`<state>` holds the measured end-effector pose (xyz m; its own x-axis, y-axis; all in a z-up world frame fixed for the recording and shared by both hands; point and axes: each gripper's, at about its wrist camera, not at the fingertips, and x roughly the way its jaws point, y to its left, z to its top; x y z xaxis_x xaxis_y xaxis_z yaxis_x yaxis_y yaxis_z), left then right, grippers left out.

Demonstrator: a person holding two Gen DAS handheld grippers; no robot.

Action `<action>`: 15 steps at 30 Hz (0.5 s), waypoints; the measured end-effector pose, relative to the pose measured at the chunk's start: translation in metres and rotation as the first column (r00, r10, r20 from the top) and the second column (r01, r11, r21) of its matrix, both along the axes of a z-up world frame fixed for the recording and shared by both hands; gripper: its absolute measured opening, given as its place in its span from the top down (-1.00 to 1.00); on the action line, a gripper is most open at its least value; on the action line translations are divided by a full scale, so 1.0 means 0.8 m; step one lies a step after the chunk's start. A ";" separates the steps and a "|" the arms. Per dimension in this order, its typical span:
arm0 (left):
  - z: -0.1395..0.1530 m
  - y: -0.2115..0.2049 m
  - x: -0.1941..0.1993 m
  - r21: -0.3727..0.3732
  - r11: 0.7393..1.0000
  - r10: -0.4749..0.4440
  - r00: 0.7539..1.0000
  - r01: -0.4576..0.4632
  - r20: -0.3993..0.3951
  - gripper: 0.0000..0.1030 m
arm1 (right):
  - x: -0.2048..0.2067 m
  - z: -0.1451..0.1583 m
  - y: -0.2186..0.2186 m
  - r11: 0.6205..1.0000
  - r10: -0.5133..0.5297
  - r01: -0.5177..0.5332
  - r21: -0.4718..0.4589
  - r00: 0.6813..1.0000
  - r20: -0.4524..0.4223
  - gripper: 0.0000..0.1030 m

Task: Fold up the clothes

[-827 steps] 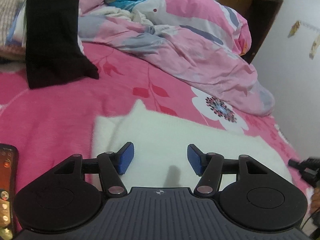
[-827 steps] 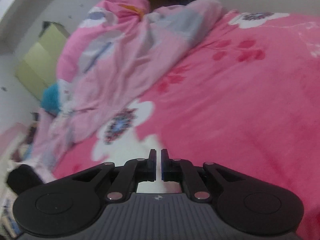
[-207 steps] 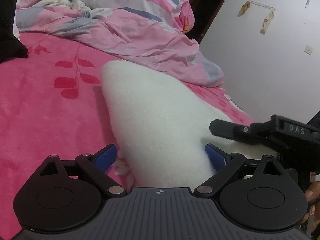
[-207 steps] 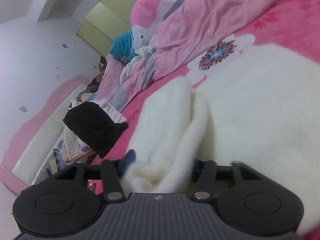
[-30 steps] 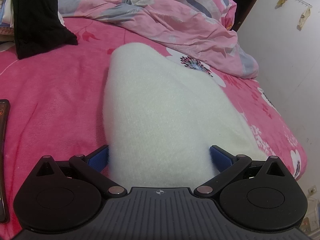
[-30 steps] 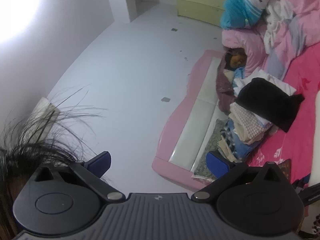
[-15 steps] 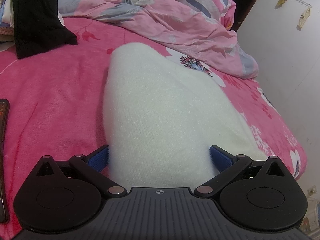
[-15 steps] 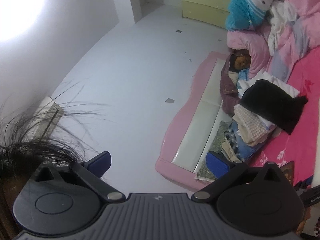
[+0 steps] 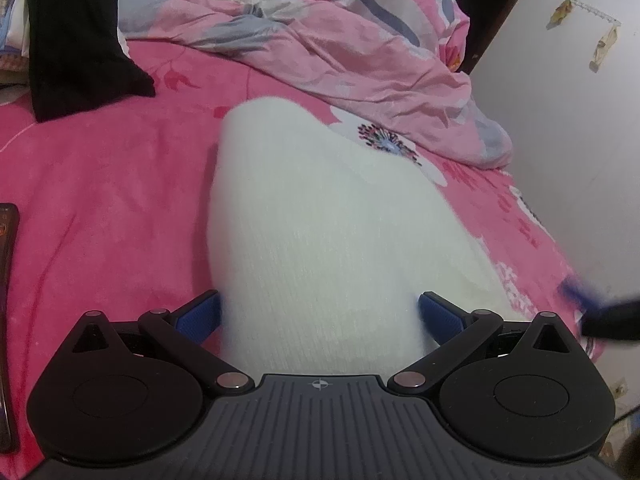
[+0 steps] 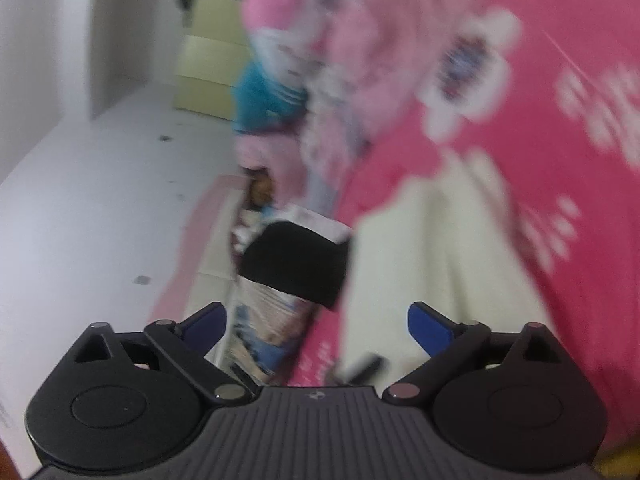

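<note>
While the pink floral bed (image 9: 100, 184) fills most of both views, a crumpled pink and grey duvet (image 9: 340, 48) lies heaped across its far side, reaching toward the white wall (image 9: 560, 120). Lying flat on the bedspread in the middle of the bed, a fluffy white garment (image 9: 320, 216) stretches away from the left tongs (image 9: 320, 316), with its near end between their blue pads (image 9: 200, 316); the tongs are spread wide, and the fabric meets or nearly meets each pad, though whether they press on it cannot be told. A black garment (image 9: 76, 40) drapes over a pile of clothes at the far left of the bed, well apart from the white one. In the blurred right wrist view, the right tongs (image 10: 316, 320) are held above the bed, spread wide and beginning to close, with nothing between them; beyond them show the black garment (image 10: 296, 268), the white garment (image 10: 432, 248) and a pale green cabinet (image 10: 208, 76) against the wall. At the right edge of the left wrist view, a blurred dark shape with a blue tip (image 9: 596, 312) hangs over the bed's edge. A dark phone-like object (image 9: 6, 320) lies at the far left.
</note>
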<state>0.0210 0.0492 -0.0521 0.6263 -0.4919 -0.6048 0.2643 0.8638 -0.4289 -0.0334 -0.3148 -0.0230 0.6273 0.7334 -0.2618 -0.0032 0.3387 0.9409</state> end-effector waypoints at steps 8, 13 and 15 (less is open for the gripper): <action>0.012 0.010 0.010 0.006 0.999 0.041 0.997 -0.041 0.070 -0.96 | 0.018 -0.052 0.018 0.993 0.073 -0.078 -0.083 0.995 -0.065 -0.63; 0.007 0.019 0.021 -0.021 0.998 0.053 0.997 -0.052 0.059 -0.92 | 0.040 -0.047 0.036 0.981 0.136 -0.139 -0.135 0.990 -0.029 -0.51; 0.005 0.022 0.023 -0.038 0.998 0.049 0.997 -0.047 0.053 -0.90 | 0.048 -0.043 0.045 0.971 0.159 -0.159 -0.179 0.987 -0.012 -0.39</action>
